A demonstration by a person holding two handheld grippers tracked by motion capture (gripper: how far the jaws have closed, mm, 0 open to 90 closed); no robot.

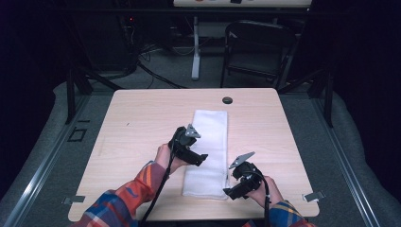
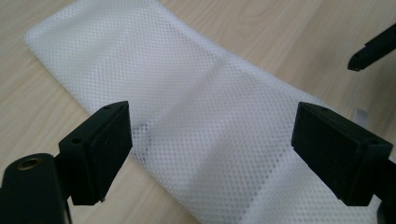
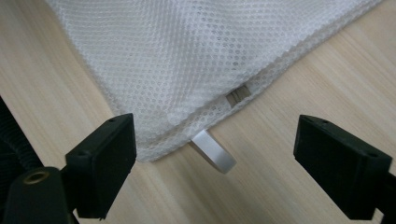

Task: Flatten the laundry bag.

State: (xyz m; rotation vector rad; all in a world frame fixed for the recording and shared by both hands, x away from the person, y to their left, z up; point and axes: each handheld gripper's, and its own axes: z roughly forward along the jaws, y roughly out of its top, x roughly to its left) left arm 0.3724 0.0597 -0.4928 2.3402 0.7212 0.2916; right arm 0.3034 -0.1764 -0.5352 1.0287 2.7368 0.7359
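Note:
A long white mesh bag (image 1: 208,153) lies flat, folded, down the middle of the wooden table (image 1: 137,127). My left gripper (image 1: 201,160) hovers open over the bag's left edge at mid-length; in the left gripper view the mesh bag (image 2: 196,107) spreads between and beyond the wide-apart jaws. My right gripper (image 1: 231,191) stands open at the bag's near right corner. In the right gripper view the bag's corner (image 3: 187,70) lies between the jaws, with a white zipper pull tab (image 3: 214,151) sticking out from its edge onto the wood.
A round dark grommet (image 1: 227,100) sits in the table near its far edge. Beyond the table stand a dark folding chair (image 1: 257,47) and a white desk leg (image 1: 196,47). The other gripper's black tip (image 2: 373,49) shows at the upper right of the left gripper view.

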